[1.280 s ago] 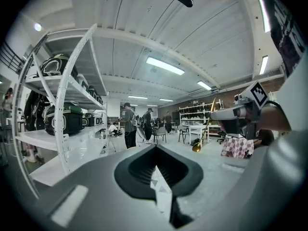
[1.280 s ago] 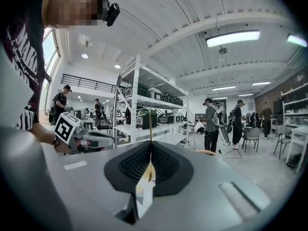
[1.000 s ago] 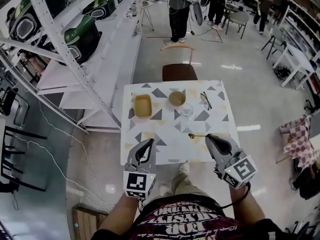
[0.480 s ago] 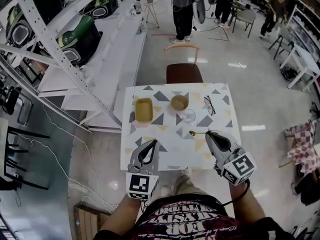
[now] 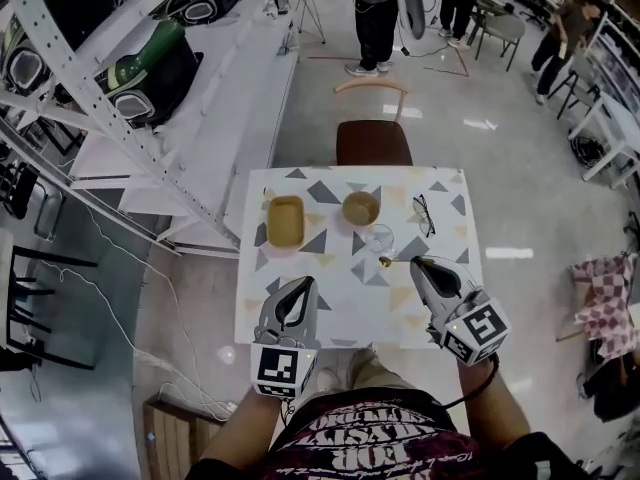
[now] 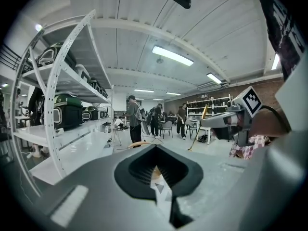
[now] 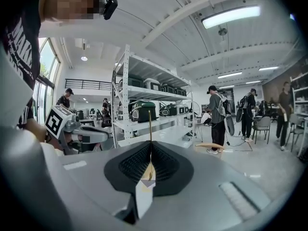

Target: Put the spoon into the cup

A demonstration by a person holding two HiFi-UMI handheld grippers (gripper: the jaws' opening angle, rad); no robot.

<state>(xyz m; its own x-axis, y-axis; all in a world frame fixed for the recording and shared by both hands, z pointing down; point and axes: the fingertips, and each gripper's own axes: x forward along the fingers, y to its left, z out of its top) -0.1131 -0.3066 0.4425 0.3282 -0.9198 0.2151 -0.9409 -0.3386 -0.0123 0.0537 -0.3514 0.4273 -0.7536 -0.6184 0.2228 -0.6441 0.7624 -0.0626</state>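
Note:
A gold spoon (image 5: 395, 261) sticks out to the left from my right gripper (image 5: 420, 264), which is shut on its handle. Its bowl hangs just in front of the clear glass cup (image 5: 379, 238), which stands upright near the middle of the patterned table (image 5: 340, 308). In the right gripper view the spoon's handle (image 7: 149, 129) rises as a thin line from between the shut jaws of the right gripper (image 7: 150, 170). My left gripper (image 5: 300, 286) hovers over the table's front left, shut with nothing in it; in its own view the left gripper (image 6: 156, 177) shows no object.
A yellow rectangular container (image 5: 285, 221) and a tan bowl (image 5: 360, 208) stand at the back of the table. Folded glasses (image 5: 424, 215) lie to the right of the cup. A brown chair (image 5: 373, 140) stands behind the table, metal shelving (image 5: 120, 108) to its left.
My right gripper has carried the spoon forward, so its bowl is now closer to the cup. The left gripper has barely moved.

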